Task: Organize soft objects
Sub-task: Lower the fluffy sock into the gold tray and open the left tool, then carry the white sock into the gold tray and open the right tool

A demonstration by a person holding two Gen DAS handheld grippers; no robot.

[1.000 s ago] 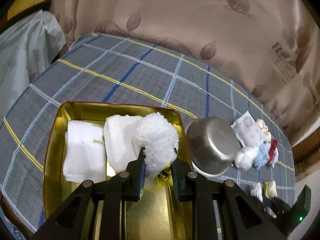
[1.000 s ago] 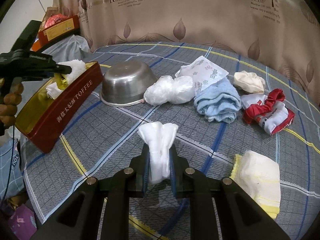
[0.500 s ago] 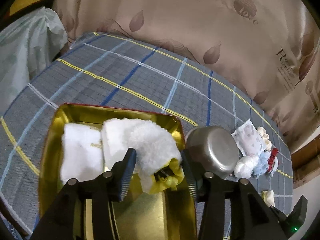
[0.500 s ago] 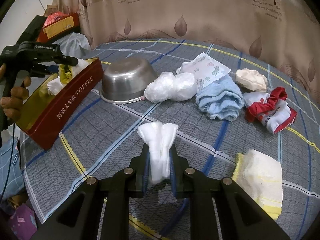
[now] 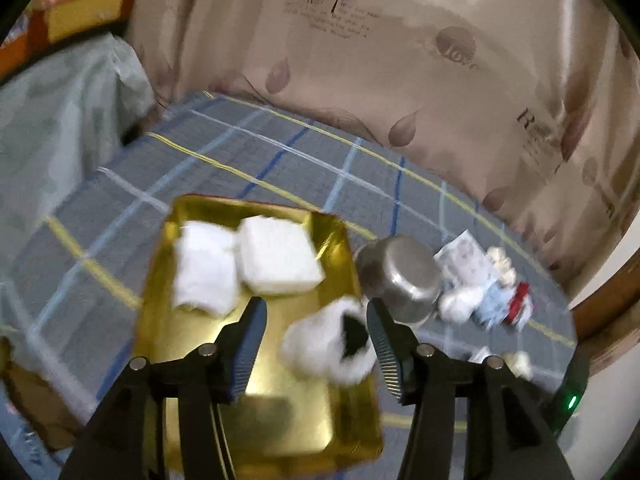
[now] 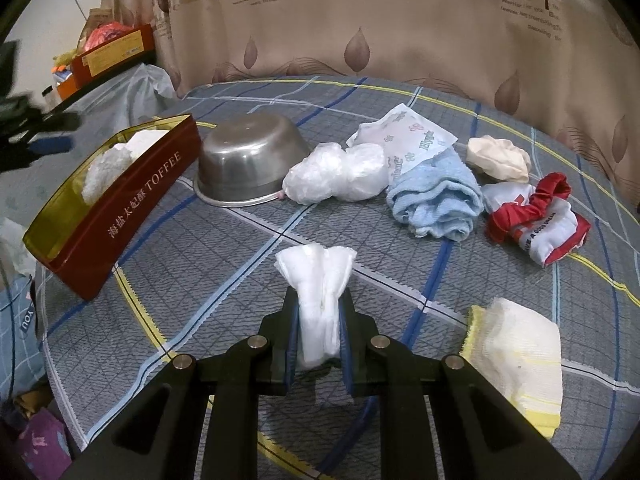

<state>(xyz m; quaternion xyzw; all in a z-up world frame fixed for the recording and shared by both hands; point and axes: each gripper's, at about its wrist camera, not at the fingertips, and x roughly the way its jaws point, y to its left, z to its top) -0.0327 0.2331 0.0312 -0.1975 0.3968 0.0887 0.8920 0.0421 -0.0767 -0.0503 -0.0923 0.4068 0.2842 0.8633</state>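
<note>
Gold-lined toffee tin [image 5: 192, 360] at lower centre of your left view now keeps the fluffy white sock [image 5: 320, 344], dropped free between your left gripper [image 5: 316, 344]'s just-opened jaws, so that's one sorted, while your right gripper [image 6: 318, 336] stays clamped on the folded white cloth [image 6: 318, 280], next to go.

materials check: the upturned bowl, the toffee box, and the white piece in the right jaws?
Bowl: looks like stainless steel, brushed finish, dull grey sheen with soft highlights.
Toffee box: probably tinplate, glossy red outside with printed lettering, mirror-like gold inside.
White piece pinched by the right gripper: soft layered cotton or nonwoven padding, matte, creased where squeezed; exact fibre unclear.
</note>
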